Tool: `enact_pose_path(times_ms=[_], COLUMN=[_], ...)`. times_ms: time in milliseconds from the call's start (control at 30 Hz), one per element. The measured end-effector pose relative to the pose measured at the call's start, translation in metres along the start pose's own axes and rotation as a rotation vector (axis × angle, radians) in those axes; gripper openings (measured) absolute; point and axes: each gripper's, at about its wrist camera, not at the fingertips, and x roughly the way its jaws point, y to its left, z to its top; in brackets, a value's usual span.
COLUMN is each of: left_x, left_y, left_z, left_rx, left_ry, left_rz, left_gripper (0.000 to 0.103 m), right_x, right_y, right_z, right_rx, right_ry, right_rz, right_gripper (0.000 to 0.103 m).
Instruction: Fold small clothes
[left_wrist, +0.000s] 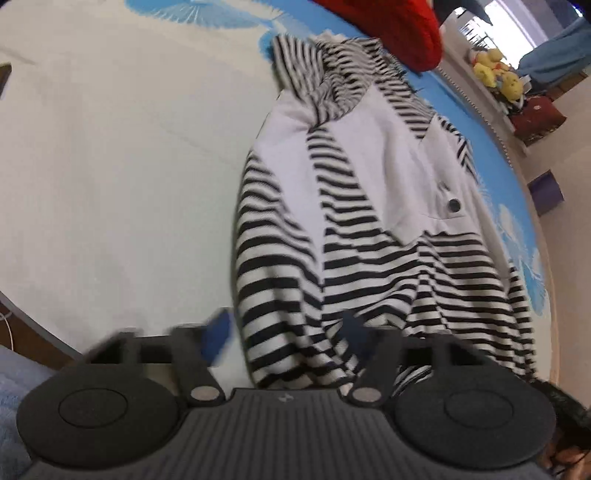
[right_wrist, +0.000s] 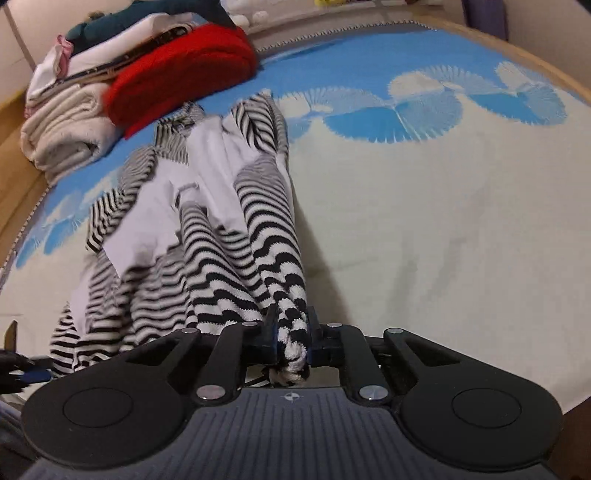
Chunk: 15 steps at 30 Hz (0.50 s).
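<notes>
A small black-and-white striped garment with white panels (left_wrist: 369, 206) lies bunched on the cream and blue cloth (left_wrist: 110, 166). My left gripper (left_wrist: 284, 334) is open at its near hem, fingers blurred, with the hem lying between and over them. In the right wrist view the same garment (right_wrist: 207, 221) stretches away from me. My right gripper (right_wrist: 291, 332) is shut on a bunched striped edge of it, and the fabric pokes back through the jaws.
A red knitted item (right_wrist: 181, 74) sits on a pile of folded clothes (right_wrist: 66, 122) at the far left of the cloth. The red item (left_wrist: 388, 29) also shows at the top of the left view. Yellow plush toys (left_wrist: 495, 70) sit on a shelf beyond the table edge.
</notes>
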Motion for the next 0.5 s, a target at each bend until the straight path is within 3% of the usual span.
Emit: enact_pose_path(times_ms=[100, 200, 333, 400, 467, 500], left_x=[0.006, 0.034, 0.071, 0.073, 0.068, 0.061], left_y=[-0.015, -0.029, -0.052, -0.064, -0.064, -0.061], left_z=[0.010, 0.018, 0.016, 0.010, 0.017, 0.025], left_rx=[0.028, 0.071, 0.165, 0.263, 0.303, 0.297], left_ry=[-0.022, 0.045, 0.136, 0.076, 0.084, 0.064], left_rz=[0.023, 0.057, 0.124, 0.186, 0.211, 0.224], left_gripper=[0.090, 0.097, 0.094, 0.071, 0.070, 0.077], right_x=[0.015, 0.013, 0.002, 0.004, 0.010, 0.011], right_y=[0.000, 0.009, 0.012, 0.001, -0.011, -0.018], right_z=[-0.016, -0.023, -0.024, -0.021, -0.018, -0.015], right_rx=[0.006, -0.052, -0.122, -0.077, -0.012, 0.022], right_ry=[0.061, 0.087, 0.089, 0.092, 0.096, 0.090], right_rz=[0.057, 0.136, 0.204, 0.169, 0.102, 0.071], right_gripper=[0.013, 0.013, 0.015, 0.026, 0.039, 0.046])
